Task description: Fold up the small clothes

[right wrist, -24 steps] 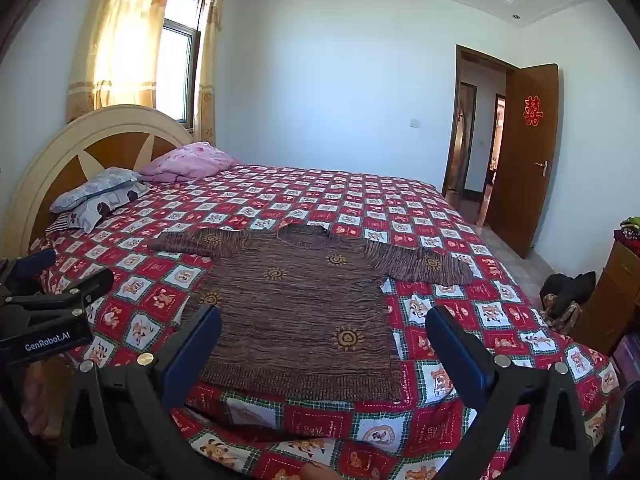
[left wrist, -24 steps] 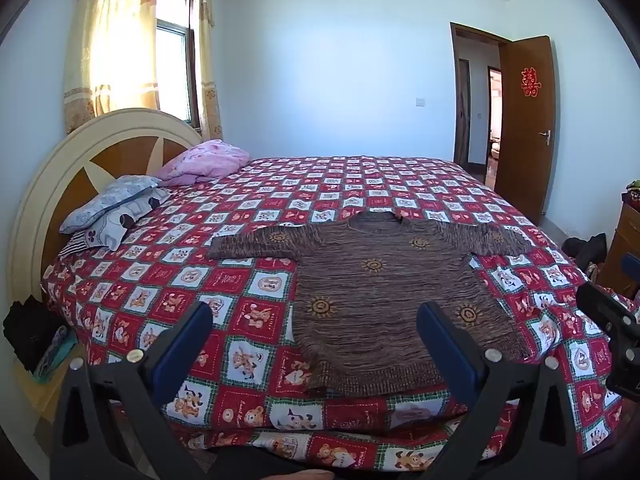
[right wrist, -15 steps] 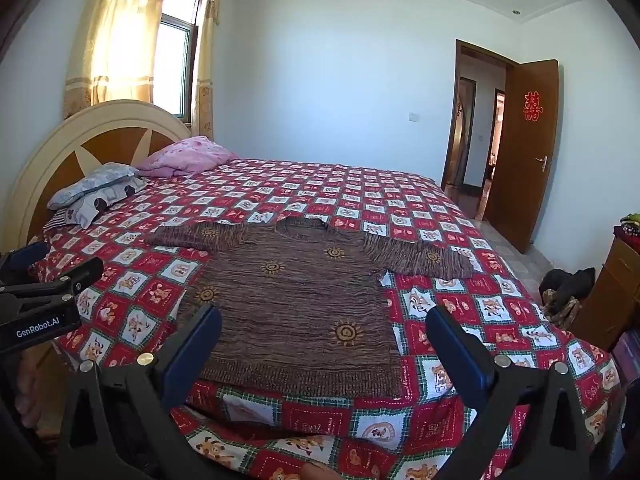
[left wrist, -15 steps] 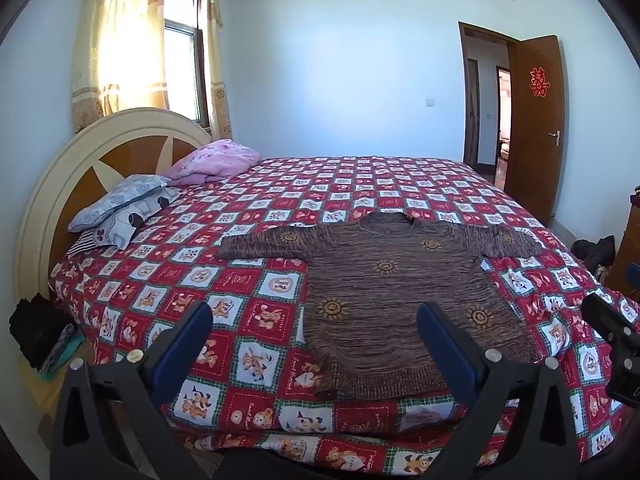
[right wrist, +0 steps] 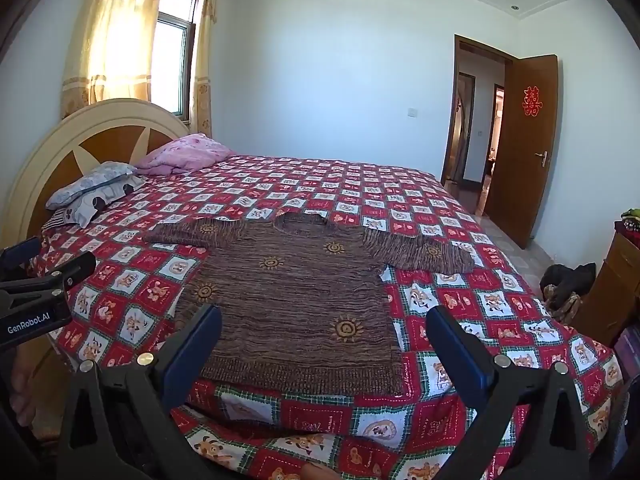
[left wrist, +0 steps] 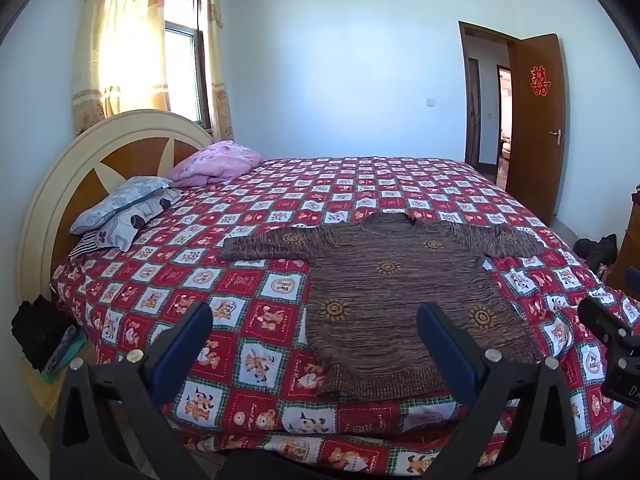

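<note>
A small brown knitted sweater (left wrist: 404,296) with orange sun motifs lies flat on the bed, sleeves spread, hem toward the near edge; it also shows in the right wrist view (right wrist: 296,304). My left gripper (left wrist: 314,332) is open and empty, held off the near edge of the bed, short of the hem's left part. My right gripper (right wrist: 324,336) is open and empty, just short of the hem's right part. The left gripper's body (right wrist: 36,292) shows at the left of the right wrist view.
The bed (left wrist: 248,288) has a red checked cartoon quilt. Pillows (left wrist: 124,208) and a pink blanket (left wrist: 216,162) lie by the headboard (left wrist: 92,160). A nightstand with dark items (left wrist: 40,344) stands left. An open door (right wrist: 520,148), a wooden cabinet (right wrist: 608,280) and dark clothes on the floor (right wrist: 568,284) are right.
Both grippers have shifted slightly left and back; the sweater sits a little further right and away in both views. Both stay open. The sweater has not moved.
</note>
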Tool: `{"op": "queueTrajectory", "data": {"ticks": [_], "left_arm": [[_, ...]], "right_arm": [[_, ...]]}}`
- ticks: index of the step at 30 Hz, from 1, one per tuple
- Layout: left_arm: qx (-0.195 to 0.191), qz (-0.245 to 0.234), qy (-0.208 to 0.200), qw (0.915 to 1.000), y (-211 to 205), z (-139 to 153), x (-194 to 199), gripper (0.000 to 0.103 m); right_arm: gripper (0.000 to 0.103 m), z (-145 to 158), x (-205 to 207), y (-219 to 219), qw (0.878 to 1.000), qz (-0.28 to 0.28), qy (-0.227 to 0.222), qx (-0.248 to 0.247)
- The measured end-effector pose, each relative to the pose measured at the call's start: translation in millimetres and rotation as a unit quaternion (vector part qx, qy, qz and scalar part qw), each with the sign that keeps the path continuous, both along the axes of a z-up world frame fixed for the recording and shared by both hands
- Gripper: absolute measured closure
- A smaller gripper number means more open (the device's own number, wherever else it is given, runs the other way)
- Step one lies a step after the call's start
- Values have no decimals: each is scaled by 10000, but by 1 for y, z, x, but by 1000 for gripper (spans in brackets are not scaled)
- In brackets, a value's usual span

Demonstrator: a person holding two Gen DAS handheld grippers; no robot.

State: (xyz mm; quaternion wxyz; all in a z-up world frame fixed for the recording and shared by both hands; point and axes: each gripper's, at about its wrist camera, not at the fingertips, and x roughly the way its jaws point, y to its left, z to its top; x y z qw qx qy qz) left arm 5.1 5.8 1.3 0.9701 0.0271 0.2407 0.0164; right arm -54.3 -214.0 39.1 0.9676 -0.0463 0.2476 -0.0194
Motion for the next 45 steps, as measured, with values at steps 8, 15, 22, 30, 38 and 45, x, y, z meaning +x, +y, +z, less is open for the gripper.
{"op": "queueTrajectory", "data": {"ticks": [8, 15, 22, 30, 38, 45], "left_arm": [[16, 16, 18, 10000, 1, -1, 3, 0], [11, 7, 12, 10000, 1, -1, 2, 0], [8, 10, 9, 10000, 1, -2, 2, 0], [14, -8, 30, 10000, 2, -3, 3, 0], [5, -4, 30, 10000, 4, -4, 4, 0], [20, -2, 26, 10000, 3, -4, 3, 0]], "right_arm": [[1, -2, 2, -1, 10000, -4, 29, 28], [1, -2, 2, -1, 10000, -5, 28, 20], [1, -4, 3, -1, 10000, 7, 56, 46], [1, -4, 3, 0, 10000, 10, 69, 54], [1, -5, 4, 3, 9999, 43, 94, 51], [1, -6, 4, 2, 9999, 45, 95, 58]]}}
